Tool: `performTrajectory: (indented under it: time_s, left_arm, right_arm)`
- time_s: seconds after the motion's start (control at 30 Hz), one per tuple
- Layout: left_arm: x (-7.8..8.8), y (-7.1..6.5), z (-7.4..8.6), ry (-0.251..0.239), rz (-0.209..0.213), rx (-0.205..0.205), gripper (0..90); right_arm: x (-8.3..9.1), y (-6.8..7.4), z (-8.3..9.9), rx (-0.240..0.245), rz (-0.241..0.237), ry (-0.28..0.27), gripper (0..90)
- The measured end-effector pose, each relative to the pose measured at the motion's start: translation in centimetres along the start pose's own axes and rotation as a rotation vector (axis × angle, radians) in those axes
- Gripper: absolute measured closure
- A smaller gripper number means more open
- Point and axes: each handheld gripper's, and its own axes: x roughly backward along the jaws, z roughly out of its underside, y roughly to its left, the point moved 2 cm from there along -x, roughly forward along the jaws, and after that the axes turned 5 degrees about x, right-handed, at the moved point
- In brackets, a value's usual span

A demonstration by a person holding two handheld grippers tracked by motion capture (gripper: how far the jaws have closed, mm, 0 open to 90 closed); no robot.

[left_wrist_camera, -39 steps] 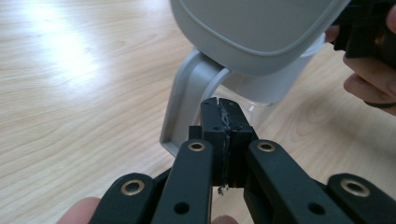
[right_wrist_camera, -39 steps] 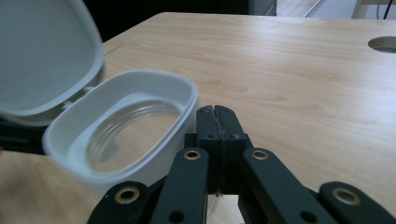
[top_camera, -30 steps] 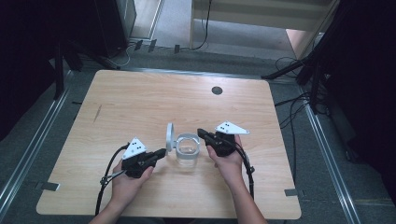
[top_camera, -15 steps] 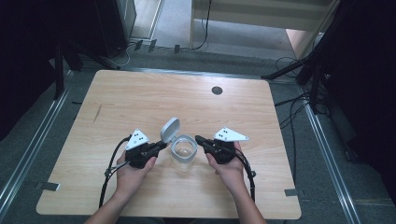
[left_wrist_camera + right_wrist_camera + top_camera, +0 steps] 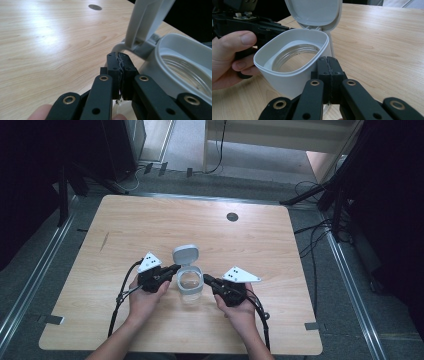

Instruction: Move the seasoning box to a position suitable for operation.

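A clear jar with a white collar (image 5: 190,282) stands on the wooden table (image 5: 150,220) near its front middle. Its hinged white lid (image 5: 185,254) stands open at the far side. My left gripper (image 5: 175,268) is shut, and its tips (image 5: 119,56) rest by the lid's hinge beside the collar (image 5: 172,47). From the right, my right gripper (image 5: 205,279) is shut with its tips (image 5: 328,60) against the collar's outer wall (image 5: 287,75). The open lid (image 5: 314,10) rises behind the rim. In the right gripper view the left gripper (image 5: 262,25) and its hand (image 5: 232,57) sit beyond the jar.
A dark round hole (image 5: 232,216) is set in the table's far middle. Cables trail from both grippers toward the front edge. Dark stands and cables (image 5: 320,230) line the floor at the right.
The jar has shifted a little left and toward the person. Its lid went from edge-on at the left to open at the back. Both grippers followed, and the right one dropped lower.
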Motion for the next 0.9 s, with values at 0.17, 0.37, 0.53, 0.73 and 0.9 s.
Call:
performTrajectory:
  time_s: [0.17,0.37,0.53,0.73,0.9]
  left_arm:
    - [3.2,-1.3,1.0,-0.005,-0.026,-0.021,88.8]
    - [4.0,-2.9,1.4,0.02,-0.01,-0.015,88.7]
    - [3.6,-2.7,1.4,0.019,-0.015,0.007,90.0]
    - [3.2,-3.0,1.3,0.01,-0.019,0.022,90.0]
    - [2.8,-3.3,1.3,0.011,-0.013,0.024,90.0]
  right_arm:
    - [-0.1,0.2,0.1,-0.007,0.014,-0.002,90.0]
    - [-0.2,0.3,0.3,-0.033,0.022,-0.014,90.0]
    - [-0.1,0.4,0.4,-0.038,0.026,-0.011,90.0]
    - [0.1,0.6,0.6,-0.069,0.05,-0.015,90.0]
    - [0.5,0.8,1.1,-0.096,0.077,-0.015,90.0]
